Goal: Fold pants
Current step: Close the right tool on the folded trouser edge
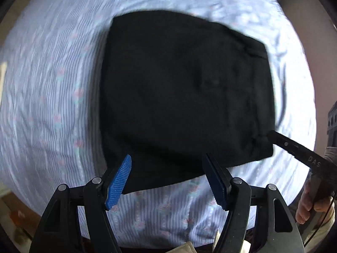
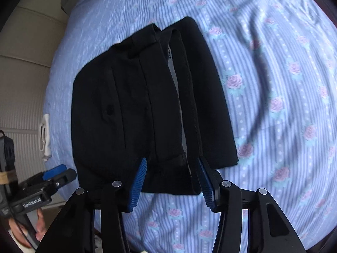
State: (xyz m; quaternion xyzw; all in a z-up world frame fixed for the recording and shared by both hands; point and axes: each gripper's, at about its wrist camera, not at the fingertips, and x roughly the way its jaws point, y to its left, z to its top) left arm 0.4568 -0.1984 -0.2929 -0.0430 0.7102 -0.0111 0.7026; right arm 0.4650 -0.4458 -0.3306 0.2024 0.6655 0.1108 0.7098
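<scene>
The black pants point(image 1: 185, 92) lie folded into a compact block on the striped floral bedsheet point(image 1: 52, 105). In the right wrist view the pants point(image 2: 126, 109) show a waistband, a back pocket with a button and stacked folded layers. My left gripper point(image 1: 167, 169) is open and empty, just above the near edge of the pants. My right gripper point(image 2: 171, 174) is open and empty, with its fingers on either side of the near edge of the pants. The right gripper's finger point(image 1: 294, 147) also shows at the pants' right corner in the left wrist view. The left gripper point(image 2: 56, 174) shows at the left in the right wrist view.
The bedsheet point(image 2: 273, 105) covers the bed, with wrinkles to the right of the pants. A beige padded headboard or wall point(image 2: 25, 63) stands to the left. A small white cloth point(image 2: 45, 135) lies at the bed's left edge.
</scene>
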